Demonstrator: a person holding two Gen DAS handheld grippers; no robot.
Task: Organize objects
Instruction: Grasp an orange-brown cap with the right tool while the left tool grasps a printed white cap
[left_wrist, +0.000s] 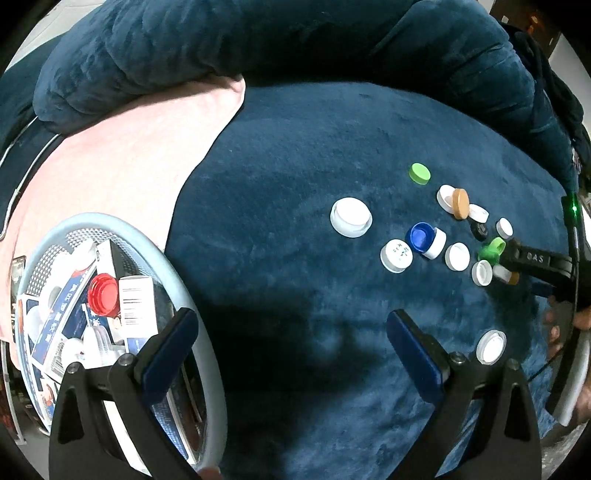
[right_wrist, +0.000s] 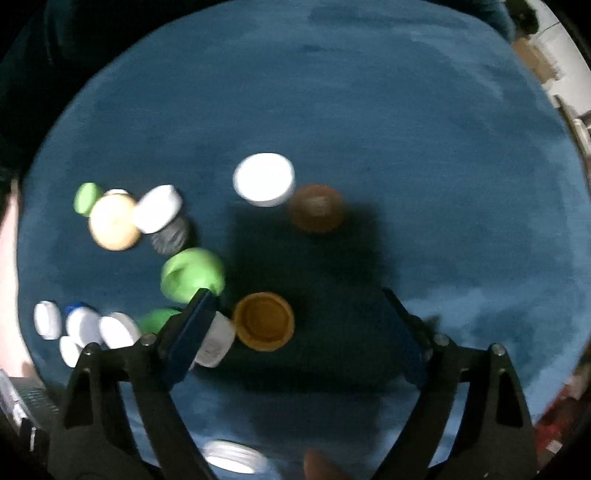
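Note:
Several bottle caps lie loose on the dark blue plush cover (left_wrist: 288, 155). They include a large white cap (left_wrist: 351, 216), a blue cap (left_wrist: 420, 236), a lime cap (left_wrist: 420, 173) and a tan cap (left_wrist: 460, 203). My left gripper (left_wrist: 291, 321) hangs open over bare cover, with nothing between its fingers. My right gripper (right_wrist: 295, 299) points down and stands open. An upturned tan cap (right_wrist: 264, 325) lies between its fingers, close to the left one, and neither pad touches it. A green cap (right_wrist: 192, 275) sits at the left fingertip. The left wrist view shows the right gripper (left_wrist: 511, 267) among the caps at the right.
A pale blue mesh basket (left_wrist: 207, 332) at the lower left holds small boxes, white lids and a red cap (left_wrist: 103, 293). A pink cloth (left_wrist: 129, 155) and a blue cushion (left_wrist: 258, 40) lie behind. A white cap (right_wrist: 264, 179) and a brown cap (right_wrist: 316, 208) lie ahead of the right gripper.

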